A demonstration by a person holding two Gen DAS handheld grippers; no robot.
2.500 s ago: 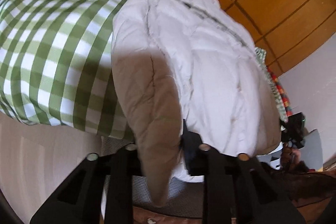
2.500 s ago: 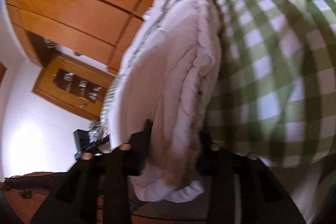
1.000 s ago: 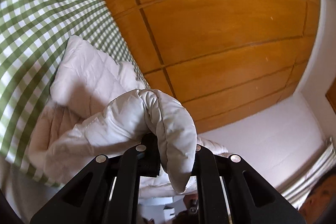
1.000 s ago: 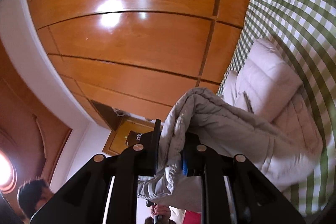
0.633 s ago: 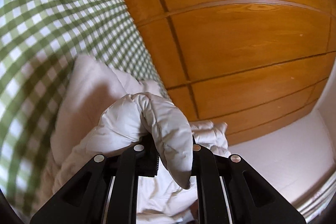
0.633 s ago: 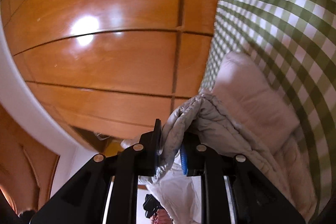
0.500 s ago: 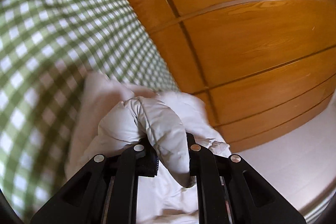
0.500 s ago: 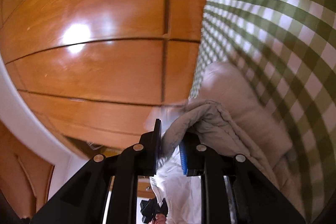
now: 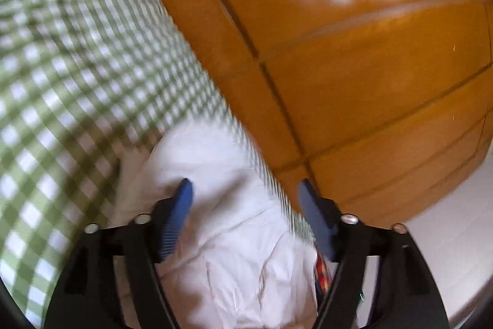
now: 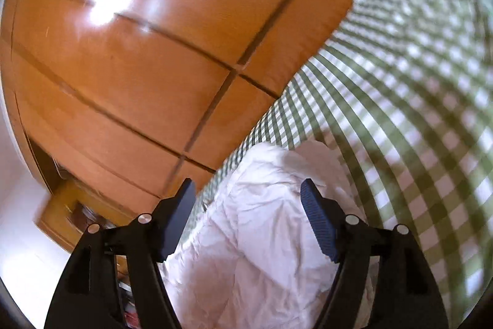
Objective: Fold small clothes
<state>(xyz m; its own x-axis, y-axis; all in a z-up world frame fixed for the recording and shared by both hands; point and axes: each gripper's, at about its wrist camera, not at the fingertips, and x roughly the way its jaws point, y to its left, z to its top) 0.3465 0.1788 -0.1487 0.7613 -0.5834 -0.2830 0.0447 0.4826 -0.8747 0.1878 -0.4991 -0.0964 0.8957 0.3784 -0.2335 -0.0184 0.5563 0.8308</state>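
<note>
Left claw (image 9: 245, 190): wide open, blue ribbed pads (image 9: 177, 211) spread apart, nothing between them; poised over the garment, left pad just at the cloth, contact not determinable through motion blur.

Right claw (image 10: 246, 190): wide open likewise, blue ribbed pads (image 10: 317, 224) well apart, empty; positioned above the garment, no visible grip.

White quilted jacket (image 9: 234, 239): puffy, pale, creased; lying on the bed, released from both claws. In the right wrist view (image 10: 262, 236), filling the lower centre between the two fingers, top edge bunched and rounded.

Green-and-white checked bedcover (image 9: 77, 67): beneath and beside the jacket, spreading to upper left in the left wrist view, to upper right (image 10: 416, 67) in the right wrist view; blurred.

Wooden panelled wall (image 9: 354, 67): orange-brown, glossy, divided by dark grooves, bright light reflection near top; directly behind the bed edge. Same panelling (image 10: 123, 67) in the right wrist view.

Red-and-yellow patterned cloth (image 9: 322, 270): small strip showing just beside the jacket, near the left claw's right finger; type not identifiable.

Wooden shelf unit (image 10: 71, 215): lower left of the right wrist view, contents too blurred to name.

White wall (image 9: 446, 236): lower right, left wrist view.
</note>
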